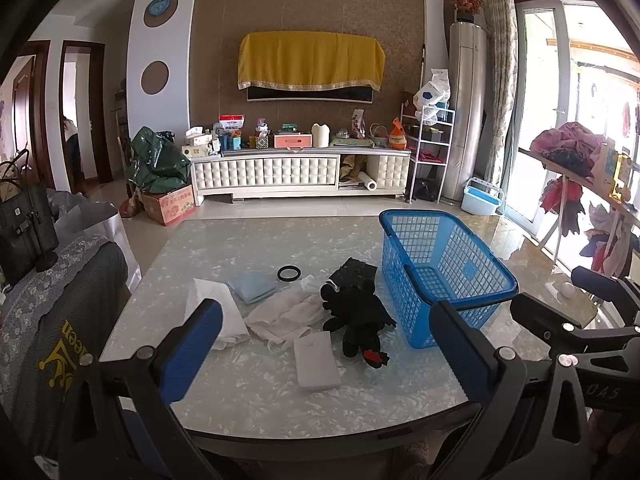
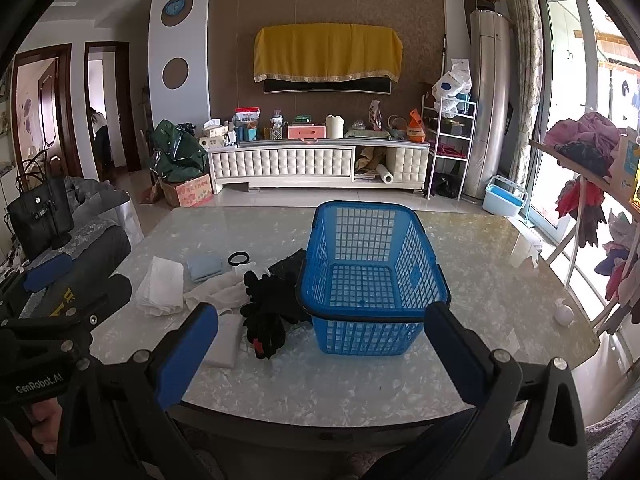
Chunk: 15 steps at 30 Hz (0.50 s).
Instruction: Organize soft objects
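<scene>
An empty blue plastic basket (image 1: pixel 440 268) (image 2: pixel 372 276) stands on the marbled table (image 1: pixel 256 392) (image 2: pixel 500 280). Left of it lie soft things: a black plush toy (image 1: pixel 356 320) (image 2: pixel 268 312), a dark cloth (image 1: pixel 354 270) (image 2: pixel 288 266), a white garment (image 1: pixel 284 314) (image 2: pixel 220 292), a folded white cloth (image 1: pixel 218 308) (image 2: pixel 162 286), a light blue cloth (image 1: pixel 252 286) (image 2: pixel 204 266), a white sponge block (image 1: pixel 316 360) (image 2: pixel 226 340) and a black ring (image 1: pixel 289 273) (image 2: pixel 238 258). My left gripper (image 1: pixel 326 352) and right gripper (image 2: pixel 320 356) are open and empty, held above the near table edge.
A sofa arm with a grey cover (image 1: pixel 52 320) and a black handbag (image 1: pixel 24 224) are at the left. A small white object (image 2: pixel 564 314) lies at the table's right edge. A rack of clothes (image 2: pixel 592 168) stands at the right. A TV cabinet (image 1: pixel 296 172) lines the far wall.
</scene>
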Motion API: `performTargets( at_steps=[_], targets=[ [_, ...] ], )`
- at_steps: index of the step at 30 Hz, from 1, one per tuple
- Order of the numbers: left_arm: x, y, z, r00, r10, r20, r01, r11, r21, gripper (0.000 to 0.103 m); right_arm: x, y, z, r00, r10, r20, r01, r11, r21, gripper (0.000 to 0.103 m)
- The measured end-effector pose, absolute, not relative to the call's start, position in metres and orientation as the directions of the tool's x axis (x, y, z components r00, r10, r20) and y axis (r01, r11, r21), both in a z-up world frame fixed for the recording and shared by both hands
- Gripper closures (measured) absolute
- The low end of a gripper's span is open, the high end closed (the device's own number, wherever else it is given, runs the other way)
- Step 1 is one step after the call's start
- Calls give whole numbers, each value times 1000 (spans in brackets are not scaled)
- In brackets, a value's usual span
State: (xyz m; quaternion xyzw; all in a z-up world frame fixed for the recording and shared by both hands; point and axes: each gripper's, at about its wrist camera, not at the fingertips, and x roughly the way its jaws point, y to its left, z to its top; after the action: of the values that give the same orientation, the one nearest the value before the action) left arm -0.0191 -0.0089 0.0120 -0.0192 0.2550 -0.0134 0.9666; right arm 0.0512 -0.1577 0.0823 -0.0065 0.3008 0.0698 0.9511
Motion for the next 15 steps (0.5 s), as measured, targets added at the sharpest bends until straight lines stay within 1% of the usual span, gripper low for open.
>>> performTargets(
  at_steps=[15],
  targets=[
    [-20,-11,15,864,-26,-503,15,1000,-27,0,51,-157,83,802,142,-579,-146,988,41,0]
  ],
)
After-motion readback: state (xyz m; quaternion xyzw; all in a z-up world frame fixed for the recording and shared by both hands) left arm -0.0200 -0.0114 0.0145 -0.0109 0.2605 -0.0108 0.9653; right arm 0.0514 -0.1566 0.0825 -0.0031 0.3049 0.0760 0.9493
